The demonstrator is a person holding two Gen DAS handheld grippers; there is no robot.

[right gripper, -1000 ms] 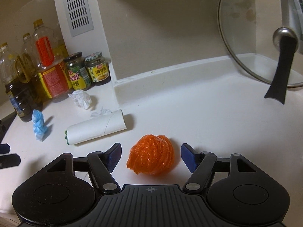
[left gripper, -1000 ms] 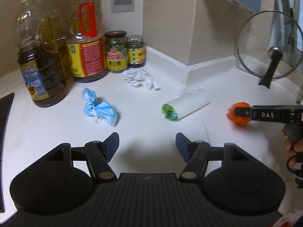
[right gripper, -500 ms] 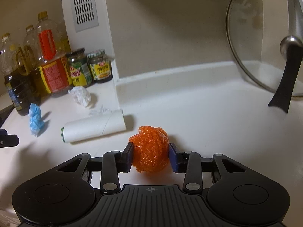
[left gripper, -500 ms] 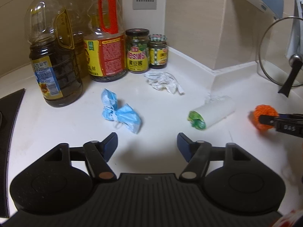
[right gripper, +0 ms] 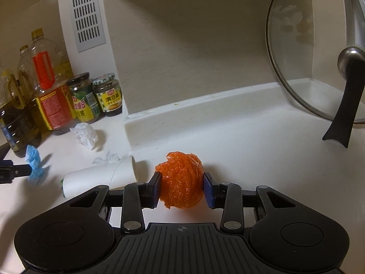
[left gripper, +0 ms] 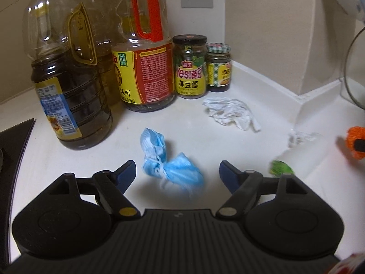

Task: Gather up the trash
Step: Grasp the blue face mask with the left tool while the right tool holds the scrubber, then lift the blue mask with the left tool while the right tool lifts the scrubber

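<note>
Crumpled blue fabric face mask (left gripper: 170, 171), light, soft, best pinched mid-bunch, between opening left hand-held gripper (left gripper: 178, 174); right hand-held gripper (right gripper: 181, 187) clamps springy orange mesh ball (right gripper: 180, 179)

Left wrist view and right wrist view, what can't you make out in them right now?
- Paper roll: in the left wrist view motion blur smears it; only its green end reads.
- Orange mesh ball: cut by the left wrist view's right edge.
- Glass lid: cut by the right edge in both views.
- Jar small print: too small.
- Any trash bin: not in view.
</note>
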